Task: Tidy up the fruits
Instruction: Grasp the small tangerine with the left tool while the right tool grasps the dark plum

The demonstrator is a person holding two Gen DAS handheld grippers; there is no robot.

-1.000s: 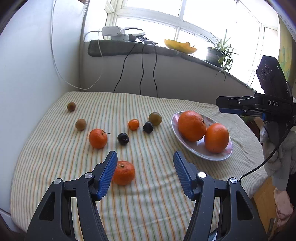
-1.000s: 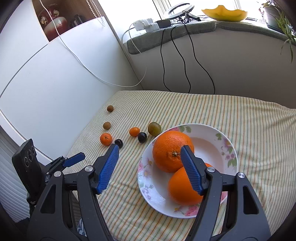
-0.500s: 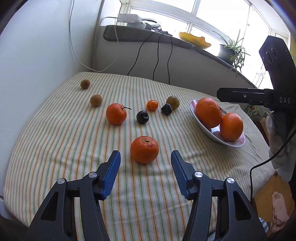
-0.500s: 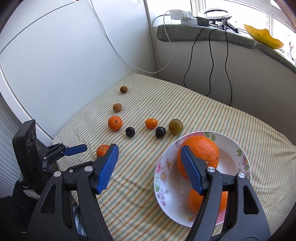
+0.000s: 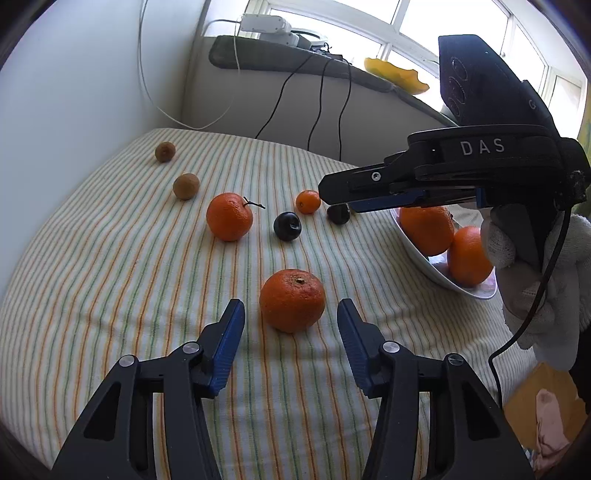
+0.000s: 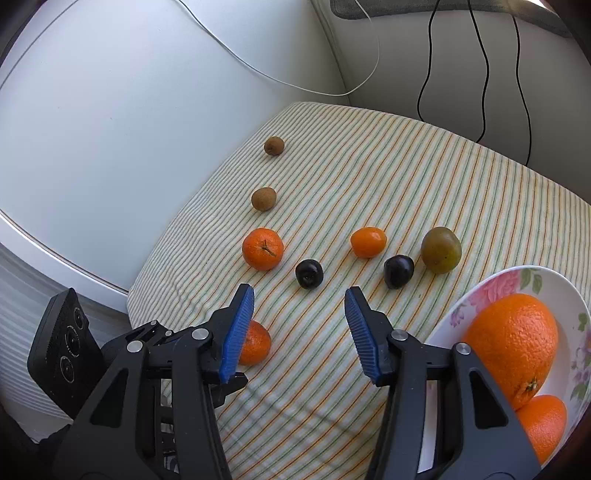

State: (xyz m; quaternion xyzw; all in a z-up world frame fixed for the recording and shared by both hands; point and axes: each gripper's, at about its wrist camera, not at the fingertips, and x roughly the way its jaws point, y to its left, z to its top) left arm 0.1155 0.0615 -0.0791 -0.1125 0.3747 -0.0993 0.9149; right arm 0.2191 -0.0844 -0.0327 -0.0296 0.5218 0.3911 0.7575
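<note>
Striped tablecloth point(image 5: 110, 295), white wall point(image 5: 92, 92), perhaps sunlit window point(image 5: 424, 22).

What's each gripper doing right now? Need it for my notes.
Left gripper: open, jaws just narrowing around the tangerine, not touching.
Right gripper: open, jaws just narrowing, nothing between them.

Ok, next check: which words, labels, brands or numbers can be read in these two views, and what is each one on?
"DAS": white letters on the black body of the right tool.
A pale letter, perhaps "G", on the camera housing above it: cut off, not readable.
Right wrist view: no text.
</note>
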